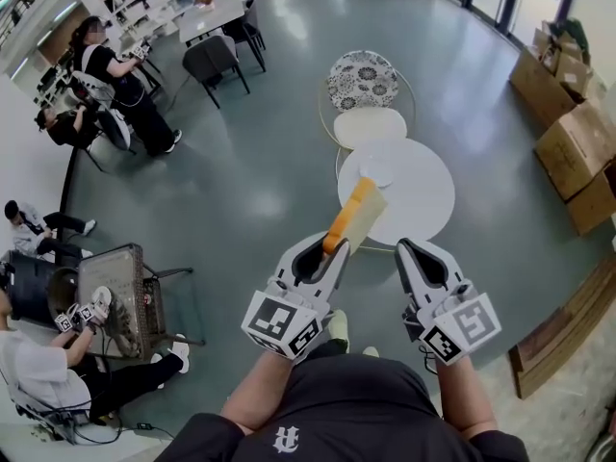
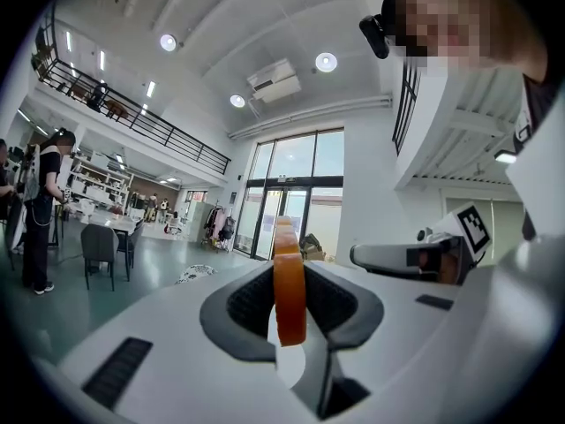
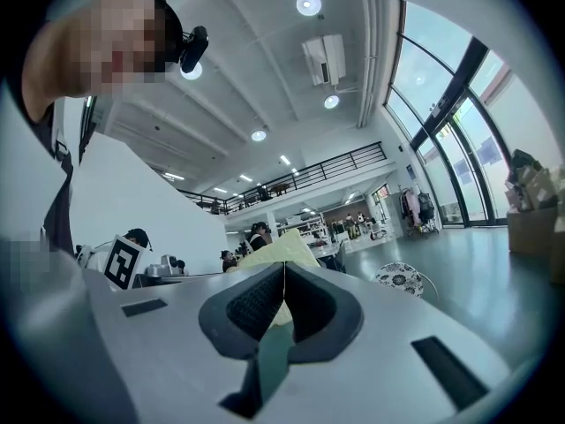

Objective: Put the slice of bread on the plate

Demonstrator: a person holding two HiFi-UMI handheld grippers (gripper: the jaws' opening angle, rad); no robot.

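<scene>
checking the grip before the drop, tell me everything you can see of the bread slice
The slice of bread has a pale cream face and an orange-brown crust, and looks whole. It stands on edge, pinched at its near end by the left tool, sticking out beyond it. The head view shows it over the near rim of the round white table. Nothing else touches it.

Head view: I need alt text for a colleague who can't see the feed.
The left gripper holds a slice of bread on edge, pointing toward a bare white plate on a round white table. The right gripper is beside it, shut and empty.
</scene>
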